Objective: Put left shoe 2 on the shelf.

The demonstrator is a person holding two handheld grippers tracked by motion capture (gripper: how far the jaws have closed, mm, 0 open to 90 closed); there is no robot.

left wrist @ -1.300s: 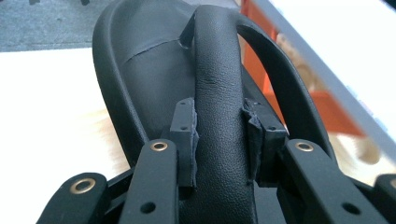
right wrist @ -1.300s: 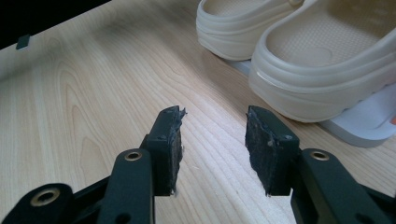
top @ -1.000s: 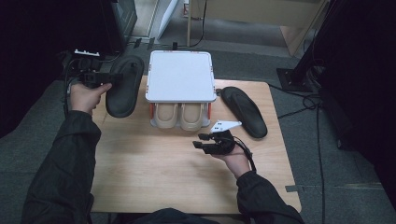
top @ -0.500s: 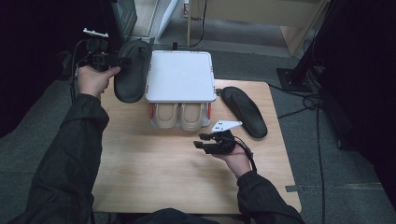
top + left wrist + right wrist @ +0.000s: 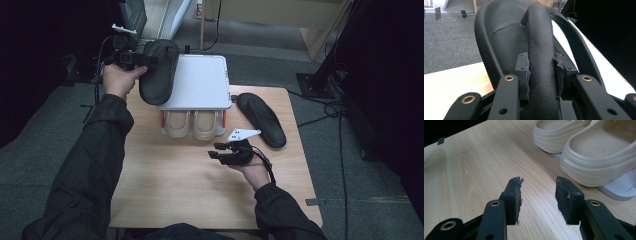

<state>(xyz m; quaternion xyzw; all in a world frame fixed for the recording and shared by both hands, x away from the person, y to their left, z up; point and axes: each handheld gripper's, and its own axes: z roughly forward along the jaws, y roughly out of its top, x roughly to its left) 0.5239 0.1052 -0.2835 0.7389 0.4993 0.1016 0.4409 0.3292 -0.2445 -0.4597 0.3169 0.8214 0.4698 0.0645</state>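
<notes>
A person's left arm stretches up the table's left side toward 11 o'clock, sleeve dark, the left hand (image 5: 119,80) gripping the left gripper (image 5: 150,60) raised above the table's far corner. In the left gripper view its pads (image 5: 523,72) press both sides of a black slipper (image 5: 159,77) strap. The right forearm enters from 5 o'clock; the right hand (image 5: 254,170) holds the right gripper (image 5: 214,151) low over the wood, pointing to 9 o'clock, jaws parted with nothing between them.
</notes>
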